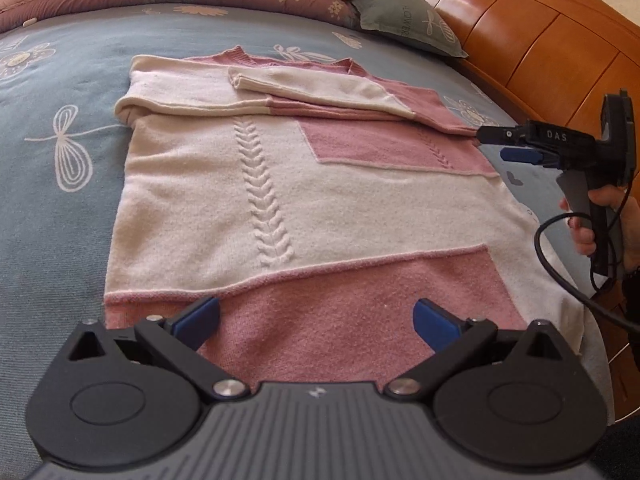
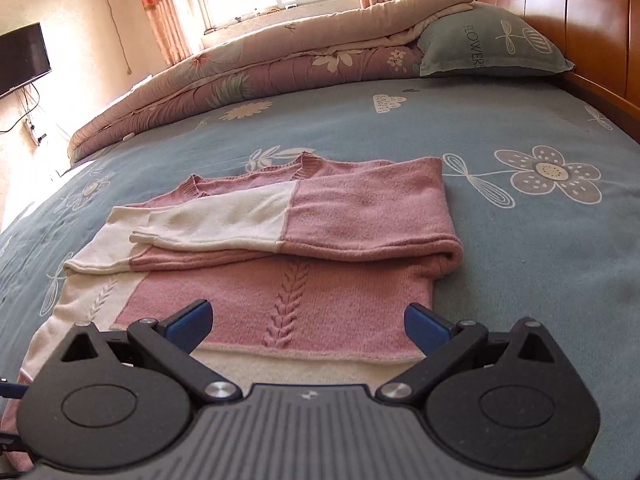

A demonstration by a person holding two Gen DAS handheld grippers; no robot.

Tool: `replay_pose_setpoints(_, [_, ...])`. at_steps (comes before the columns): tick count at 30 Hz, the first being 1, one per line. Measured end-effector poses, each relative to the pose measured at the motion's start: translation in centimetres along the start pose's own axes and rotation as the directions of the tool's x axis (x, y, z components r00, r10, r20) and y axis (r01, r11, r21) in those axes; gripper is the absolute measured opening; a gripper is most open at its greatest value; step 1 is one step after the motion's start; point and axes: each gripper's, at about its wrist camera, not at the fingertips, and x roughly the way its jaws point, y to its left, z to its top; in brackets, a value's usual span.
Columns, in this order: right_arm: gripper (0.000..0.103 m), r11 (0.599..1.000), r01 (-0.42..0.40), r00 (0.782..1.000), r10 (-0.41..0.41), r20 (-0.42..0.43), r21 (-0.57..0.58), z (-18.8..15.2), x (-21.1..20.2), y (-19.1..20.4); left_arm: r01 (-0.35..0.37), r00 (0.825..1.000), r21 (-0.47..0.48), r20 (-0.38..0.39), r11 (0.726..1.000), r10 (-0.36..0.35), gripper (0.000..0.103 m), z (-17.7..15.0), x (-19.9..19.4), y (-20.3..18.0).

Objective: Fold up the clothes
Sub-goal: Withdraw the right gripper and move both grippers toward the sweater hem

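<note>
The sweater [image 1: 304, 200] lies flat on the bed [image 1: 60, 208], both sleeves already folded across the chest, its long axis running from hem at 6 o'clock to collar at 12 o'clock in the left wrist view. The left gripper [image 1: 316, 316] hangs over the pink hem band, jaws spread and empty. The right gripper [image 2: 308, 320] hovers beside the sweater's side edge, likewise spread and empty

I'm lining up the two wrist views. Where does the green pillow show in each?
Left wrist: pillow at top, right of centre, against the headboard.
Right wrist: pillow at upper right, beside the headboard.
Shared landmark: the sweater, its folded sleeves towards the pillow.
</note>
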Motion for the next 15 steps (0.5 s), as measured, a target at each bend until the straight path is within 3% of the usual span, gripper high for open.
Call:
replay_pose_setpoints(4, [0.103, 1.0, 0.006, 0.999, -0.005, -0.034, 0.027, 1.6, 4.2, -0.6, 0.029, 1.0, -0.04, -0.006, 0.999, -0.029, 0.102, 0.3, -0.2, 0.8])
replay_pose_setpoints(7, [0.103, 0.997, 0.075, 0.995, -0.073, -0.074, 0.023, 1.4, 6.9, -1.1, 0.03, 1.0, -0.045, -0.003, 0.999, -0.03, 0.102, 0.3, -0.1, 0.9])
replay_pose_setpoints(15, [0.103, 0.965, 0.162, 0.975, -0.188, -0.116, -0.206, -0.6, 4.2, 1.4, -0.013, 1.0, -0.01, -0.002, 1.0, 0.013, 0.102, 0.3, -0.5, 0.4])
